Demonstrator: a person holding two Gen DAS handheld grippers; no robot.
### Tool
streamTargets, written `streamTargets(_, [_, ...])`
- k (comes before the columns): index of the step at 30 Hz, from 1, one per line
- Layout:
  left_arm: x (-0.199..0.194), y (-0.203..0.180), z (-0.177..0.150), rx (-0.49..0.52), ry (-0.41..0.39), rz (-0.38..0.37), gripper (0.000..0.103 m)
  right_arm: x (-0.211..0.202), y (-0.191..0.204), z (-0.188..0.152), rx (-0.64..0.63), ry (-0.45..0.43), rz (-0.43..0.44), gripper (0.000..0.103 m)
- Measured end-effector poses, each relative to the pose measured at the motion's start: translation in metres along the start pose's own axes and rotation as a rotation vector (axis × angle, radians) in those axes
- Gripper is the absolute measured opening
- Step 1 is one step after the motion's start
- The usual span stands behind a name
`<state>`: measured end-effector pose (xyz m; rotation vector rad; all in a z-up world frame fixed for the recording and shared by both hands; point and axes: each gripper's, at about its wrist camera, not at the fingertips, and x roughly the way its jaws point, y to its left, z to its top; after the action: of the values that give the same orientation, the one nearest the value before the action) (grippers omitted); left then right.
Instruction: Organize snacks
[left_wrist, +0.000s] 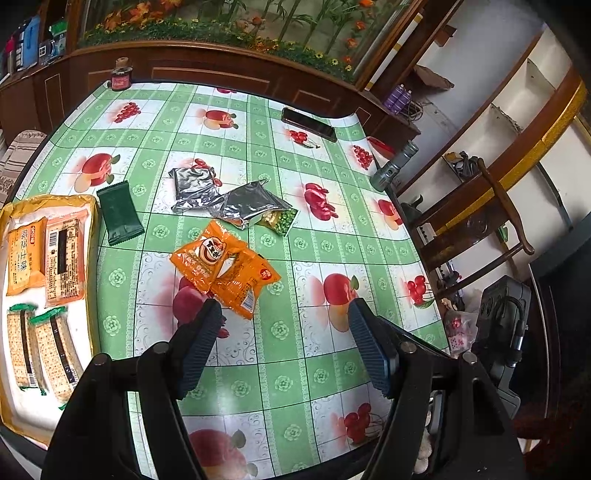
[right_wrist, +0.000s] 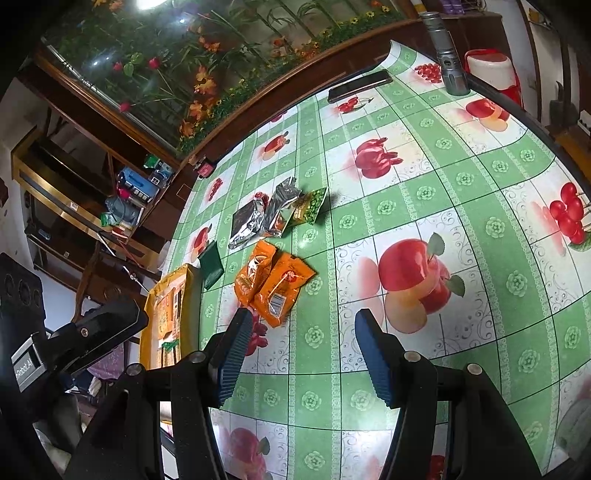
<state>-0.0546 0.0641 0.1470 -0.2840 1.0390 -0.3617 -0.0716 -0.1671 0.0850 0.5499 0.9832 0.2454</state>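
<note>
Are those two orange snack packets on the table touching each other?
Touching. In the left wrist view, one orange packet overlaps the other orange packet; the right wrist view shows them pressed side by side as well.

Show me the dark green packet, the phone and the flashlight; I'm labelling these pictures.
dark green packet (left_wrist: 120, 213), left wrist view, middle of its face.
phone (left_wrist: 308, 124), left wrist view, middle of its screen.
flashlight (right_wrist: 448, 61), right wrist view, mid-body.

Tray (left_wrist: 92, 229) at 9 o'clock in left view: cut by frame edge. Green pea packet (left_wrist: 279, 220): partly under silver pouch (left_wrist: 251, 205). Phone (left_wrist: 308, 124) at 12 o'clock: screen details unreadable.
</note>
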Motion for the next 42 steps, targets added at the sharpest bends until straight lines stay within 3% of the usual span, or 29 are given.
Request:
streamTargets(11, [0.007,0.005,0.010,0.024,0.034,-0.018,0.070,0.003,0.009,-0.011,-0.008,0.003,-0.027,0.061])
streamTargets(23, [0.020,-0.016,0.014,0.121,0.082,-0.056,0.070,-0.006,-0.003,-0.024,0.060,-0.024,-0.075,0.061])
streamTargets(42, [0.020,0.015,0.022,0.083,0.084,-0.040,0.070,0.019,0.018,-0.029,0.033,0.017,-0.079,0.061])
